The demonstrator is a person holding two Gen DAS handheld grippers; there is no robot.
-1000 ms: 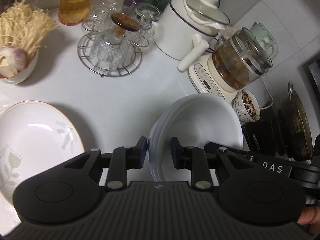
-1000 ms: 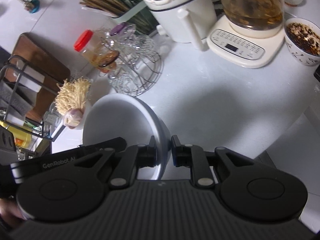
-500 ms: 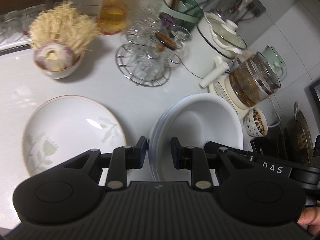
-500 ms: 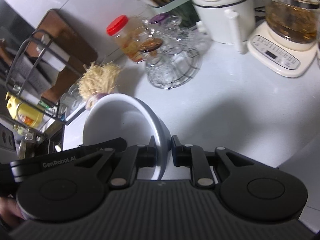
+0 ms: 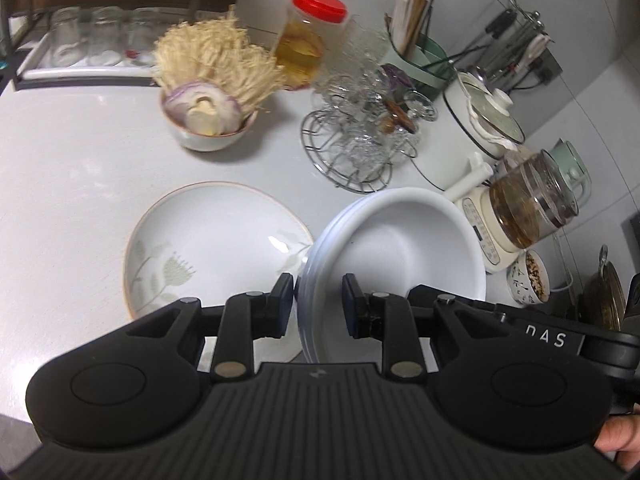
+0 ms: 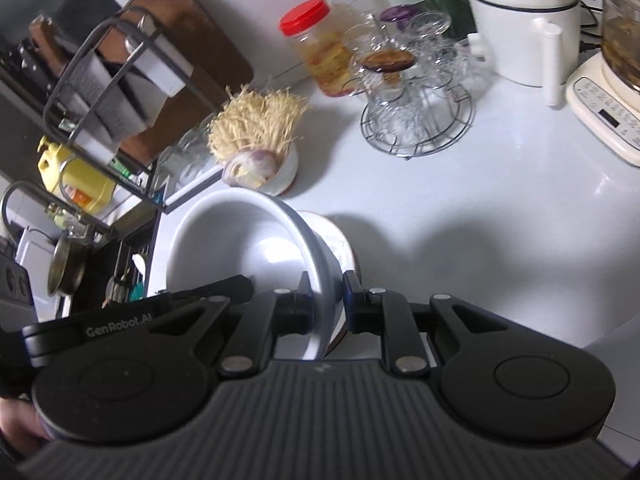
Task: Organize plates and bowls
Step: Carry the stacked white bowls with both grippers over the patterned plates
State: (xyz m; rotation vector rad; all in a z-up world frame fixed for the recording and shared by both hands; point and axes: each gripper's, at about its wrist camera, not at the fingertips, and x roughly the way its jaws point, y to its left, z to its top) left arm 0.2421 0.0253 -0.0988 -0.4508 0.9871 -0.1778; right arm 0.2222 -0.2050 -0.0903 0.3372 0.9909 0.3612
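Note:
A stack of white bowls (image 5: 400,248) hangs tilted above the white counter, held from both sides. My left gripper (image 5: 318,300) is shut on the stack's near-left rim, one pad outside and one inside. In the right wrist view the same bowls (image 6: 240,248) show their inside, and my right gripper (image 6: 326,300) is shut on the opposite rim. A flat white plate with a leaf pattern and brown edge (image 5: 208,244) lies on the counter just left of the stack. The bowls overlap its right edge. Part of that plate (image 6: 340,240) peeks out behind the bowls.
A bowl of enoki mushrooms and onion (image 5: 208,120) stands behind the plate. Further back are a wire rack of glasses (image 5: 360,144), a red-lidded jar (image 5: 308,40), a white pot (image 5: 480,128), a glass kettle (image 5: 528,208) and a cup of grains (image 5: 528,284). A metal rack (image 6: 120,72) stands at the left.
Both grippers have carried the bowl stack sideways across the counter toward the patterned plate. The stack's edge now overlaps the plate, and both grips are unchanged.

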